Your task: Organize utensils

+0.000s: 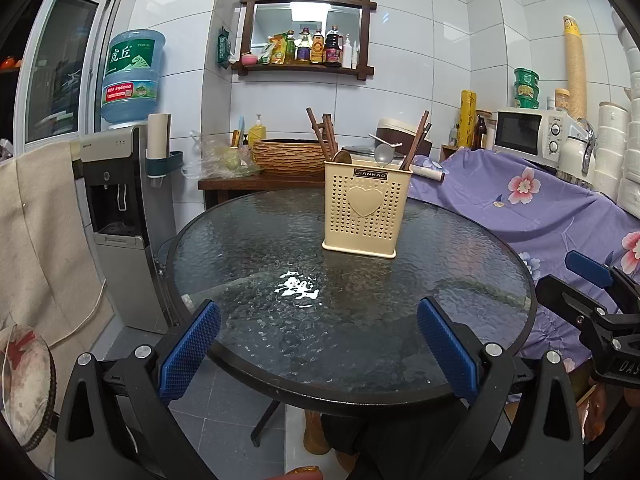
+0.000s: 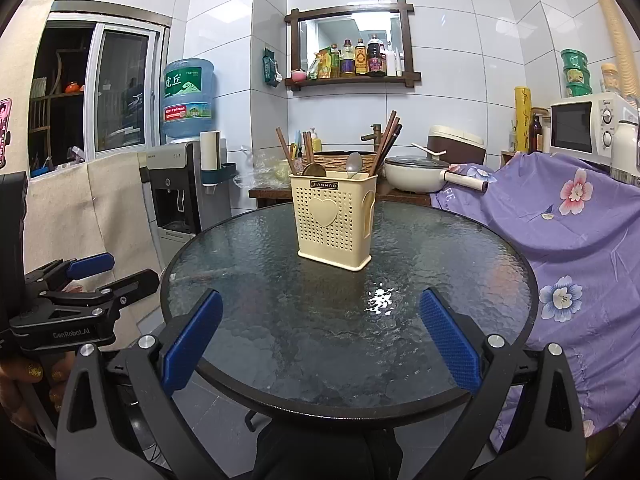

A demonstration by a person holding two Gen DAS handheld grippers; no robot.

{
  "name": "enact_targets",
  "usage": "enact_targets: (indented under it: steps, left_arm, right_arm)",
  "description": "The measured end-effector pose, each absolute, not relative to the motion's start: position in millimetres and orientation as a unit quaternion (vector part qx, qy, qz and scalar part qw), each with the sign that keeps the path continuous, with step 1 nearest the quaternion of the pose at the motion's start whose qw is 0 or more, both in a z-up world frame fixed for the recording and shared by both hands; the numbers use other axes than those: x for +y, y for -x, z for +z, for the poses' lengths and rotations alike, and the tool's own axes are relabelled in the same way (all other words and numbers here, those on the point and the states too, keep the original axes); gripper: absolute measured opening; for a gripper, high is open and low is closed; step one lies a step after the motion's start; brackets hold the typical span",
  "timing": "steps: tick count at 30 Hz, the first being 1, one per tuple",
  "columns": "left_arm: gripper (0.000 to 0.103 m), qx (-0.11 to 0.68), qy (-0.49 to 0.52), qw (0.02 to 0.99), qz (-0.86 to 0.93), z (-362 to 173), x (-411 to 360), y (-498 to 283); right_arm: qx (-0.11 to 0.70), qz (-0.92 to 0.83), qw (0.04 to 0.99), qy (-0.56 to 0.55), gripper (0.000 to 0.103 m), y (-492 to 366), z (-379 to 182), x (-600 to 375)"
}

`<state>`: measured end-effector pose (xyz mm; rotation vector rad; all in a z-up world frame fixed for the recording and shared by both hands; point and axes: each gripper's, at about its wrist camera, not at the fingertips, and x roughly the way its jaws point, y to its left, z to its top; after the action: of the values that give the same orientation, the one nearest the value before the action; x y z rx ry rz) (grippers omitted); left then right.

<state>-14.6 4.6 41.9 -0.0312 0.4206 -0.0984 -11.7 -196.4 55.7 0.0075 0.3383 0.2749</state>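
Observation:
A cream perforated utensil holder (image 1: pixel 366 210) with a heart on its front stands upright on the far part of the round glass table (image 1: pixel 248 264). It holds dark wooden chopsticks (image 1: pixel 416 140), a wooden spoon (image 1: pixel 342 157) and a metal spoon (image 1: pixel 385 152). The right wrist view shows the same holder (image 2: pixel 334 222), chopsticks (image 2: pixel 386 140) and metal spoon (image 2: pixel 354 163). My left gripper (image 1: pixel 318 342) is open and empty at the table's near edge. My right gripper (image 2: pixel 320 338) is open and empty there too. Each gripper shows at the other view's side.
A purple flowered cloth (image 1: pixel 520 200) covers the counter on the right, with a microwave (image 1: pixel 528 134) behind. A water dispenser (image 1: pixel 120 208) stands left of the table. A wooden side table with a wicker basket (image 1: pixel 288 156) and a pan (image 2: pixel 416 174) is behind.

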Motion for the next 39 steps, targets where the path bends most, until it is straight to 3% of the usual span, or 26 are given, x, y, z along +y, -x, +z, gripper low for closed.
enact_targets:
  steps: [39]
  left_arm:
    - [0.097,0.211,0.016,0.976,-0.048,40.8,3.9,14.2]
  right_arm:
    - [0.171,0.137,0.976,-0.002,0.097,8.1,53.5,-196.0]
